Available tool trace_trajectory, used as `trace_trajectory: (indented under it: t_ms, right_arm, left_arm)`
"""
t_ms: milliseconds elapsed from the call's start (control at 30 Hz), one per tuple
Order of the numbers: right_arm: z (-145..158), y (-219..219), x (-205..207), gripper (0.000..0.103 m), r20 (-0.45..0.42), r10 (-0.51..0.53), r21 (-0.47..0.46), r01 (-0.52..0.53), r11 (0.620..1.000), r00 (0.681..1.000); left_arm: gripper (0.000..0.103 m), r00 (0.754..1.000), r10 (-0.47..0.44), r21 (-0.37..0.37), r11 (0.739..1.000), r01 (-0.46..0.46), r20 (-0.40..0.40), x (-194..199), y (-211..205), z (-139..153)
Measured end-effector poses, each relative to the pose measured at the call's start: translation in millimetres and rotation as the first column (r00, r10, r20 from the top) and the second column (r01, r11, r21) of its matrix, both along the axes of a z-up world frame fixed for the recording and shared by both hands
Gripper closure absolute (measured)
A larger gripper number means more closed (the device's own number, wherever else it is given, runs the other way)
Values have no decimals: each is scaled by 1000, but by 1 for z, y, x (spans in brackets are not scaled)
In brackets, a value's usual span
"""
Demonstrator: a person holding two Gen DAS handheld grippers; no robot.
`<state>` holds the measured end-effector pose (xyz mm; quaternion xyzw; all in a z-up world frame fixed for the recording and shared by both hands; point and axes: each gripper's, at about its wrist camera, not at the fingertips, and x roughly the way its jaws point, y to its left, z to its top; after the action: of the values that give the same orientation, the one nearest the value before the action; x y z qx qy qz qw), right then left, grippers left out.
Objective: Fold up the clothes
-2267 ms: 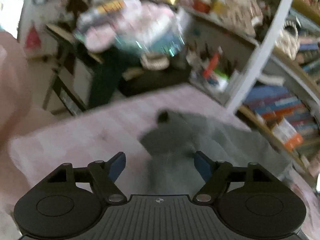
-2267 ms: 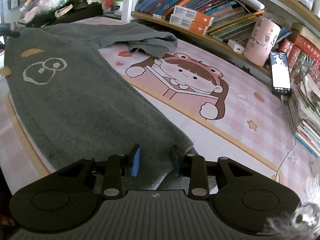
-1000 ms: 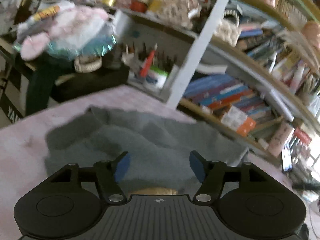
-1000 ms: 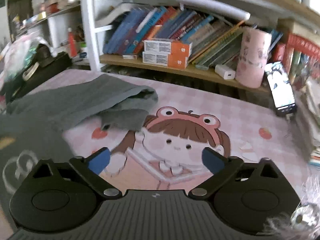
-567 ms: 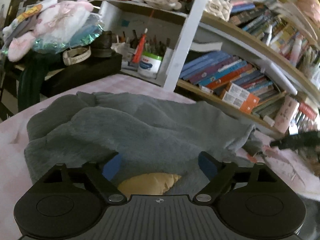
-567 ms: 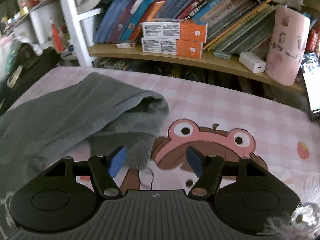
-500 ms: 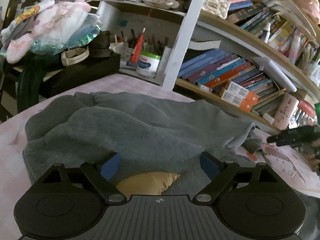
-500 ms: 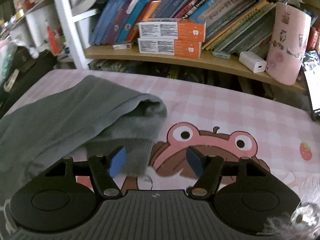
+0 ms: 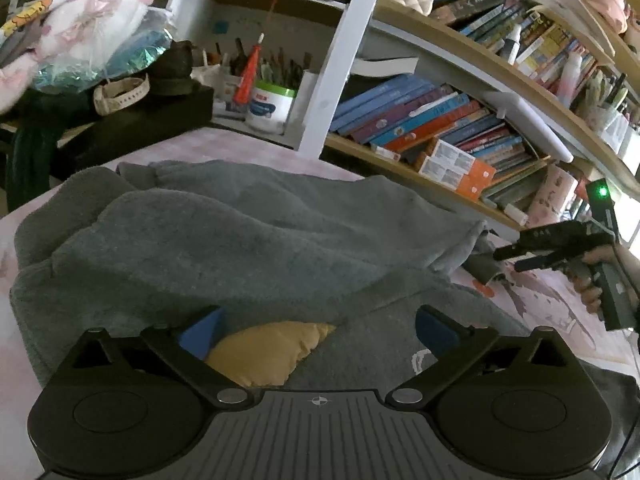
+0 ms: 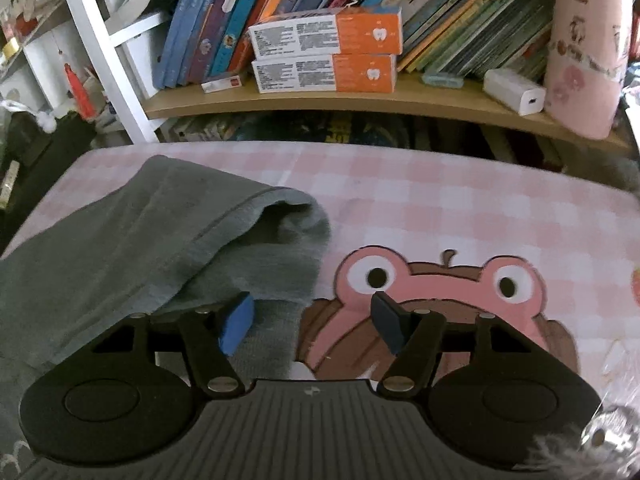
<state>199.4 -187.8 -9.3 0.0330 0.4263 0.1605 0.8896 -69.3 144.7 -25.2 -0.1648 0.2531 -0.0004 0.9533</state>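
A grey fleece garment (image 9: 260, 240) lies bunched on the pink cartoon mat (image 10: 440, 216), with a yellow patch (image 9: 264, 350) showing near its fold. My left gripper (image 9: 318, 330) hovers low over that patch. Its jaws are opening wide, and the cloth lies under them, not pinched. The garment's sleeve (image 10: 120, 240) ends in a ribbed cuff (image 10: 276, 276). My right gripper (image 10: 314, 322) is at the cuff with its jaws partly apart. The left pad is over the cuff, the right pad over the mat, and neither presses on cloth. The left wrist view shows the right gripper (image 9: 506, 262) held by a hand at the sleeve end.
A low wooden bookshelf (image 10: 360, 100) with books and orange boxes runs along the mat's far edge. A pink cup (image 10: 584, 48) and a white charger (image 10: 514, 92) stand on it. A white shelf post (image 9: 340, 60) and a black box (image 9: 140, 124) stand at the back left.
The left jaws have spread wider over the yellow patch. The right gripper has moved in to the sleeve cuff, tilted down, and its jaws have narrowed.
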Motion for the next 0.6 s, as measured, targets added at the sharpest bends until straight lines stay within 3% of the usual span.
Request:
trace_trajectory:
  t_ms: [133,267,333,367,400,467,500,533,567,600]
  right_arm:
    - [-3,14,4,39,3,14,-13,-14,1000,1000]
    - [-1,31,-3,64,18,77,-74,-75,994,997]
    - [3,39,-11,76,35,131,-136,-125,983,991]
    - [5,43,-14,91,44,158,-169,-148,974,987]
    - [11,47,-19,92,75,183,-232,-161,959,980]
    - [29,55,-33,92,221,226,-412,-120,903,949]
    - [37,60,-43,92,325,263,-516,-63,855,908]
    - [40,67,-57,92,446,337,-635,27,772,829]
    - [43,73,-71,92,537,423,-722,137,678,730]
    - [39,75,-82,92,579,506,-771,229,594,639]
  left_arm:
    - [0,1000,-1,0,1000,1,-2,1,0,0]
    - [0,1000,-2,-7,1000,2,0,0,1,0]
    - [0,1000,-3,-16,1000,3,4,-1,1,-1]
    - [0,1000,-4,-22,1000,4,6,-1,2,-1]
    - [0,1000,-4,-29,1000,4,10,-1,3,-1]
    - [0,1000,-5,-44,999,5,16,-2,5,-2]
    - [0,1000,-5,-50,999,6,19,-2,6,-2]
    - [0,1000,-5,-53,999,6,21,-3,7,-2]
    - [0,1000,-5,-54,999,6,21,-2,7,-2]
    - [0,1000,-5,-53,999,6,21,-2,6,-1]
